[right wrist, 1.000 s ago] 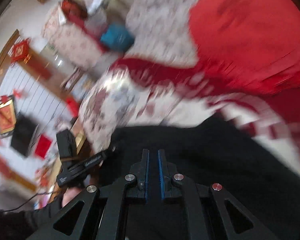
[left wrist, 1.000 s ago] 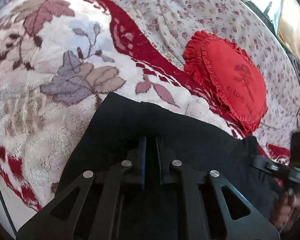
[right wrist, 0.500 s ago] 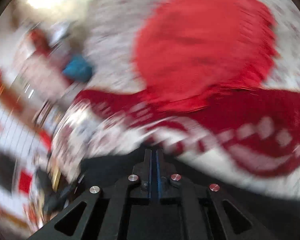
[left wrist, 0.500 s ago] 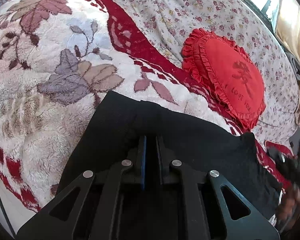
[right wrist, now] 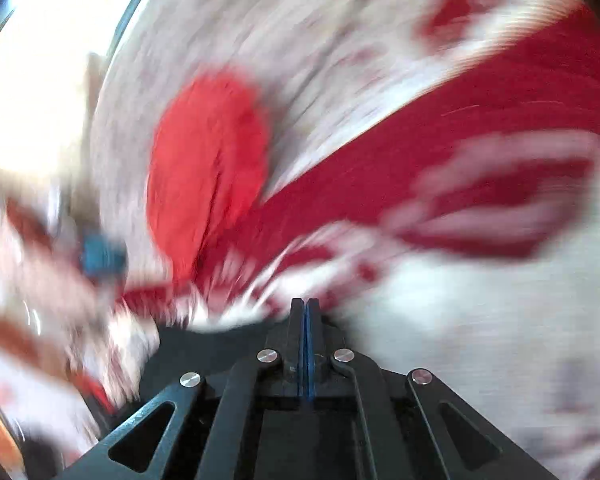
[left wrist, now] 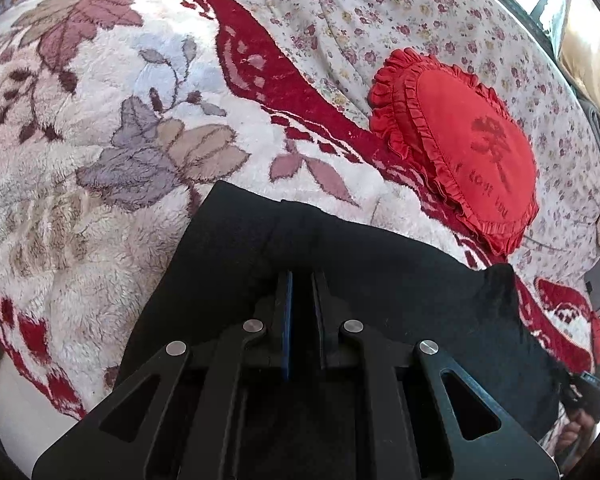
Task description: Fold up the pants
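Left wrist: black pants (left wrist: 380,280) beneath narrowly parted fingers (left wrist: 286,308) (on floral blanket (left wrist: 100,160)).

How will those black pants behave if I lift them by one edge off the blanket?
Probably floppy: the black pants lie flat, following the fleece blanket beneath. They'd likely sag from the left tongs rather than hold shape. The fuzzy pile may grip them, so dragging could bunch the cloth.

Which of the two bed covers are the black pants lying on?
The fluffy leaf-patterned blanket with the red border, not the small-flowered sheet behind it, where the red cushion lies.
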`<state>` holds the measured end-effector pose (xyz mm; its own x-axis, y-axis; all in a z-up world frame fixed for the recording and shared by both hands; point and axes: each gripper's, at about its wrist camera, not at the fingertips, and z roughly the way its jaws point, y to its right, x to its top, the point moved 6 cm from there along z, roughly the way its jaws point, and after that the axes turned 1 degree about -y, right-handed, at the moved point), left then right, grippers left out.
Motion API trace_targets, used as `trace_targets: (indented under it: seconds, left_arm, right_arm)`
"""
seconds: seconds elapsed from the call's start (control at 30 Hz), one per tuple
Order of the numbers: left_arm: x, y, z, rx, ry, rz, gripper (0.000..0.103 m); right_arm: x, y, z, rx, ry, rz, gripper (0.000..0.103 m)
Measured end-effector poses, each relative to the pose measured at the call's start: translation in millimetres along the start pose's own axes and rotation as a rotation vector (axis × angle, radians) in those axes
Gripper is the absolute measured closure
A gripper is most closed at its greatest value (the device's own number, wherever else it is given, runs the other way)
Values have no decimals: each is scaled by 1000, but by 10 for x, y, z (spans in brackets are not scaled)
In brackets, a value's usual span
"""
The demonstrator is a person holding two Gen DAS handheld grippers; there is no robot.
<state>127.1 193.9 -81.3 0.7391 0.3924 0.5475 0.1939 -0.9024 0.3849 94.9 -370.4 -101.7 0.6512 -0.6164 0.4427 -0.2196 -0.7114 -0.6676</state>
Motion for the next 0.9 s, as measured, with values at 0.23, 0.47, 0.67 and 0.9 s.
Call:
trace_targets:
  seconds: [0.23,0.47,0.67,0.9]
  left_arm:
    - [-72,519,-462,17,55,163,83]
    - [-615,962,-384,77,-45,369,48]
    - [-797,912,-158,167,-81,410,41]
    - [-846,928,-129,152,-72,422,32]
  right_arm:
    - [-408,-718,-368,206,-43,-214,96]
    - [-921,-542,94,-53,-238,-266,103]
    - [-989,-659,205,-215,-247,-457,99]
    - [-971,-710,284,-302,-239,-581,85]
